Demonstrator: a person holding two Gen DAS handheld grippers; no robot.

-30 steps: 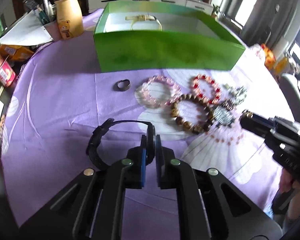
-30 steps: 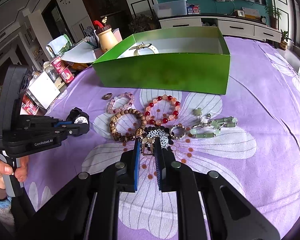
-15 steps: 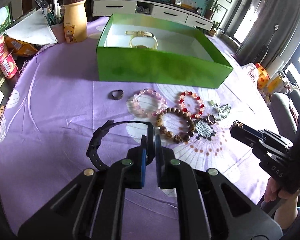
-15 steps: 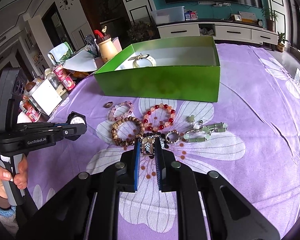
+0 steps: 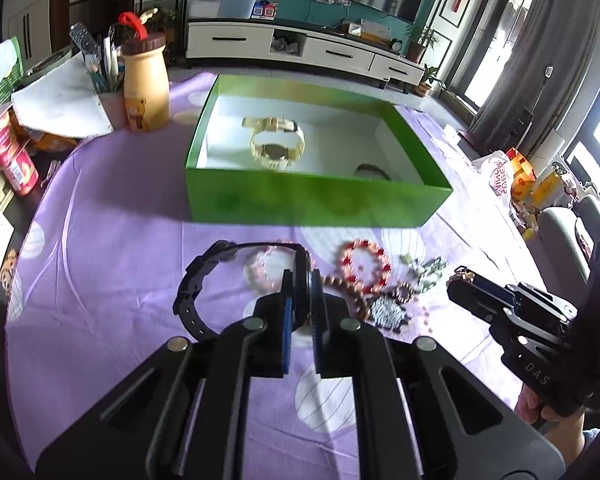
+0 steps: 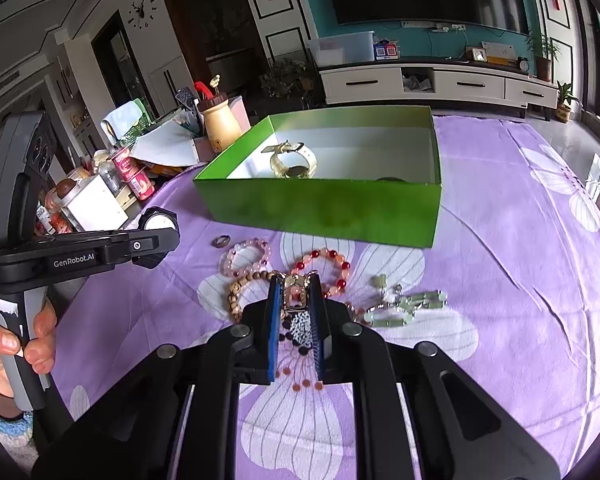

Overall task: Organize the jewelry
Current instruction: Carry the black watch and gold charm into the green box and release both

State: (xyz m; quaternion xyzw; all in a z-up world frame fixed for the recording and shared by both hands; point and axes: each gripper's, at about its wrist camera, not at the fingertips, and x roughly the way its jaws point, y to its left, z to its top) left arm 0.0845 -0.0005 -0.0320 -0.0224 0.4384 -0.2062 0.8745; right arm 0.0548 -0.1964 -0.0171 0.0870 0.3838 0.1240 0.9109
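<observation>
Room: a living room, with a dark television on a teal wall and a low white cabinet [image 6: 432, 82] across the top of both views.
Table: a purple cloth with white flowers [image 6: 520, 248] covers it and fills the middle and lower part of both frames.
Green box [image 5: 312, 204]: it stands open at the centre of the left wrist view, above the loose jewelry. A cream watch [image 5: 277, 148] lies inside it at the left part, and a dark ring-shaped piece lies by the near wall at the right; what it is, I cannot tell.
Left gripper [image 5: 301, 294]: lower centre of its own view. The jaws stand narrow and clamp the case of a black watch [image 5: 204, 280]; the strap loops out to the left, above the cloth.
Right gripper [image 6: 294, 300]: lower centre of its own view. The jaws stand narrow and pinch a gold clasp with a black and white beaded piece [image 6: 298, 312] hanging between them.
Loose jewelry on the cloth: a brown wooden bead bracelet [image 6: 240, 292], a red bead bracelet [image 6: 332, 266], a pink bead bracelet [image 6: 246, 256], a pale green piece [image 6: 404, 306] at the right, and a small ring [image 6: 221, 241] at the left.
Cream bottle with bear [image 5: 145, 84]: upper left of the left wrist view, beside the box.
</observation>
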